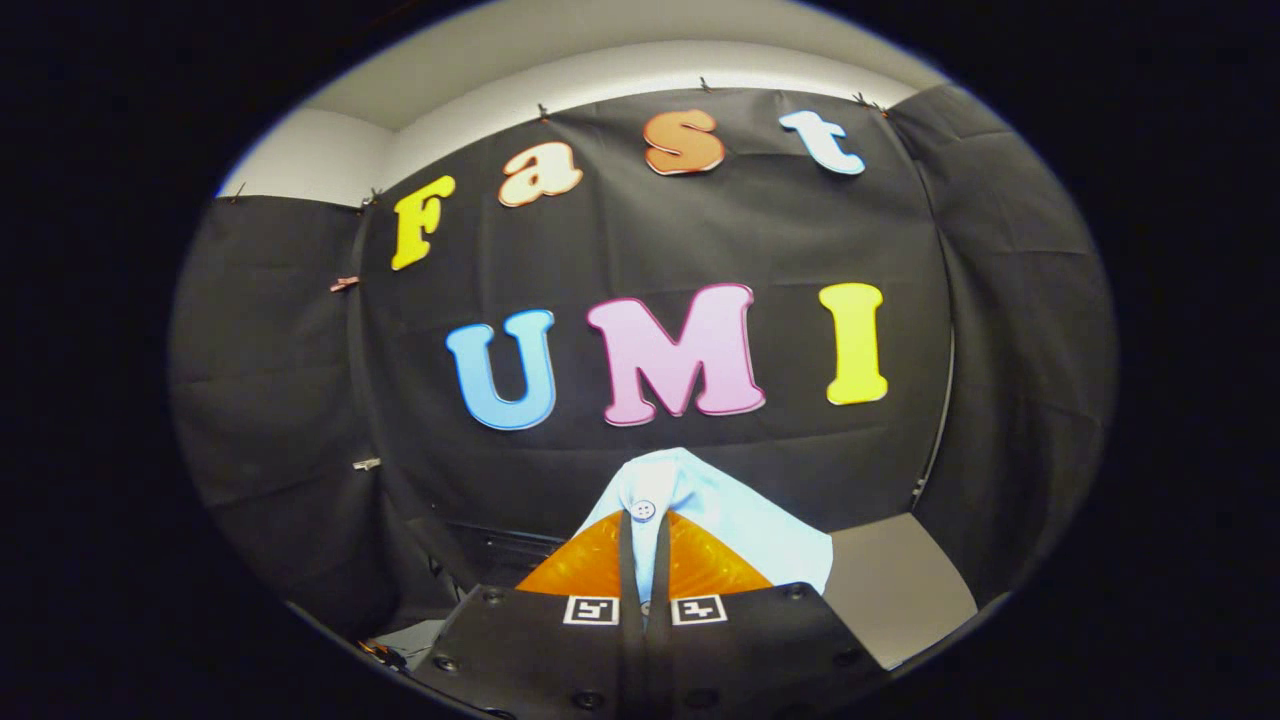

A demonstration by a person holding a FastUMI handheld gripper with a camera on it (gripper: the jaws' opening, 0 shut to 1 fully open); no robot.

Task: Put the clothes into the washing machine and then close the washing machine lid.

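Gripper (645, 535) jaws nearly closed, pinching a fold of light-blue shirt (720, 525) w/ a white button (643, 510), held up in front of booth wall. Grip is thin, so cloth may slip out; hanging part could snag on washer rim.

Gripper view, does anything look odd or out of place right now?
Nothing looks damaged or spilled. The gripper is shut on a light blue shirt, which bunches up beyond the fingers with one button showing, lifted in front of the booth wall.
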